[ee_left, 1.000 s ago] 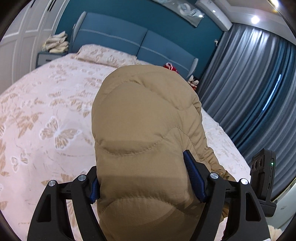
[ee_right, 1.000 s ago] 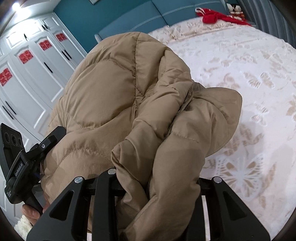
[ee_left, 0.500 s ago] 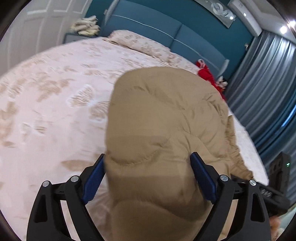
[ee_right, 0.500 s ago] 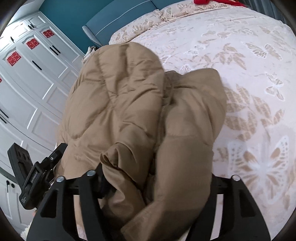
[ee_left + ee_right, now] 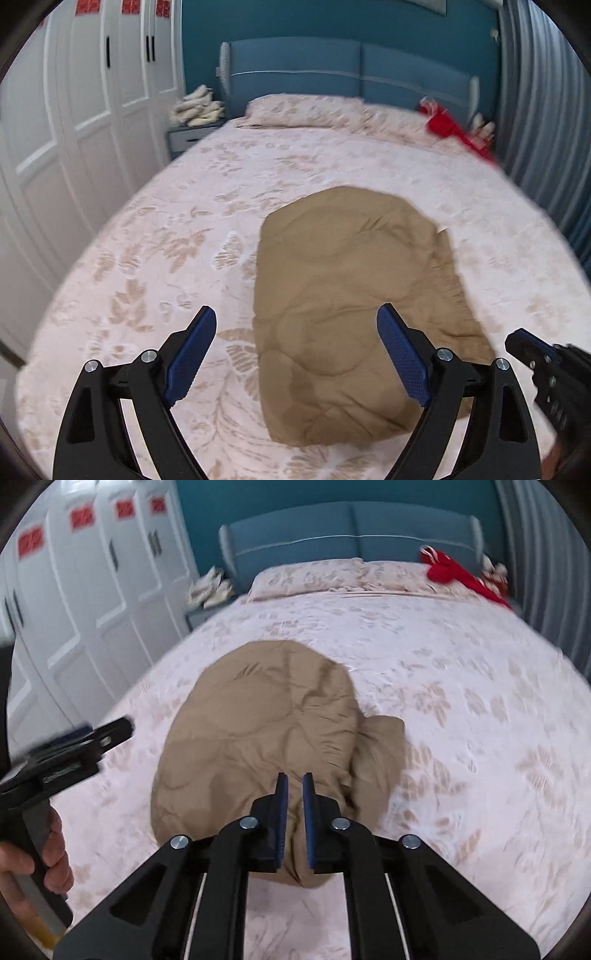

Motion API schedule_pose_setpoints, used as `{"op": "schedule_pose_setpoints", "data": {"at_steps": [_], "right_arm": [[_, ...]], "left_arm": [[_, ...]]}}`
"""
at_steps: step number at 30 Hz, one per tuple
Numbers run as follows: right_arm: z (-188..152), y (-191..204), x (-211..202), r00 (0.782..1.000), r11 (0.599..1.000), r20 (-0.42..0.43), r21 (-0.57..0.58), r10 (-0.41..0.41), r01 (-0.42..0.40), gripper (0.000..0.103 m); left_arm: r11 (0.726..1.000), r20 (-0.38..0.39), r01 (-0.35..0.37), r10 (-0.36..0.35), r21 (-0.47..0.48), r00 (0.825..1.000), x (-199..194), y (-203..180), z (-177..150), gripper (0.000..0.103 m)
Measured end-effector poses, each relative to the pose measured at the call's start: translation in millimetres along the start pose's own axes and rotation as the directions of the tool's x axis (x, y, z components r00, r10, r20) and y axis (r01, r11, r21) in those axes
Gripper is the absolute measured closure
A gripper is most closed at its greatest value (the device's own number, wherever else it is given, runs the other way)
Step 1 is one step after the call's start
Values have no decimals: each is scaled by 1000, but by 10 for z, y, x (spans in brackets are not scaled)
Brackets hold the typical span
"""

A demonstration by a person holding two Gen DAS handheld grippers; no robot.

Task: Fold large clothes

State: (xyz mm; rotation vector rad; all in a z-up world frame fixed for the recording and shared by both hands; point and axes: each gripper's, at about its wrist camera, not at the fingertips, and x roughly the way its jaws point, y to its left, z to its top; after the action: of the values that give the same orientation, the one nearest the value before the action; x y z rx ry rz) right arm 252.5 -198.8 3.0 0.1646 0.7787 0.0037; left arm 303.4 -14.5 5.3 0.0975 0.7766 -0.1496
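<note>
Bedroom with a butterfly-print bed (image 5: pixel 155 258); my folded tan puffer jacket (image 5: pixel 354 310) lies at its centre, twelve o'clock from both tongs. Left gripper (image 5: pixel 295 354) gapes wide, empty; right gripper (image 5: pixel 294 805) has just closed, nearly shut, empty. Unpinned, the puffy bundle may spring open, I judge.

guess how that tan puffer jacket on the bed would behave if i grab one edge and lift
The tan puffer jacket would probably sag and unfold: it lies as a soft, creased bundle on the bed. Its puffy quilted panels suggest it is light for its bulk. The smooth-looking shell may slip in a shallow pinch, so a deep bite seems safer.
</note>
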Motion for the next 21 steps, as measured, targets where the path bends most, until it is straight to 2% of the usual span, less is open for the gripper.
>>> {"op": "schedule_pose_setpoints", "data": {"at_steps": [2, 4, 6, 7, 12, 21], "right_arm": [[-10, 87, 193, 999, 1000, -40, -21, -24, 23, 96], [-56, 30, 434, 996, 1000, -90, 13, -18, 20, 96], [-119, -42, 600, 992, 999, -125, 35, -24, 29, 96], [-167, -110, 714, 990, 998, -141, 54, -24, 31, 96], [-305, -230, 1066, 981, 995, -192, 94, -17, 35, 99], [-462, -296, 1405, 980, 992, -196, 120, -13, 38, 100]], "left_arm": [[1000, -63, -5, 4, -11, 998, 216, -76, -23, 17], [999, -143, -2, -3, -40, 990, 496, -113, -92, 20], [999, -191, -13, 3, -50, 982, 686, -145, -170, 20], [999, -203, -17, 8, -44, 979, 764, -160, -211, 15], [997, -189, -7, -8, -77, 982, 1020, -144, -403, 5], [999, -115, -52, 51, -7, 992, 1249, -298, -572, 5]]}}
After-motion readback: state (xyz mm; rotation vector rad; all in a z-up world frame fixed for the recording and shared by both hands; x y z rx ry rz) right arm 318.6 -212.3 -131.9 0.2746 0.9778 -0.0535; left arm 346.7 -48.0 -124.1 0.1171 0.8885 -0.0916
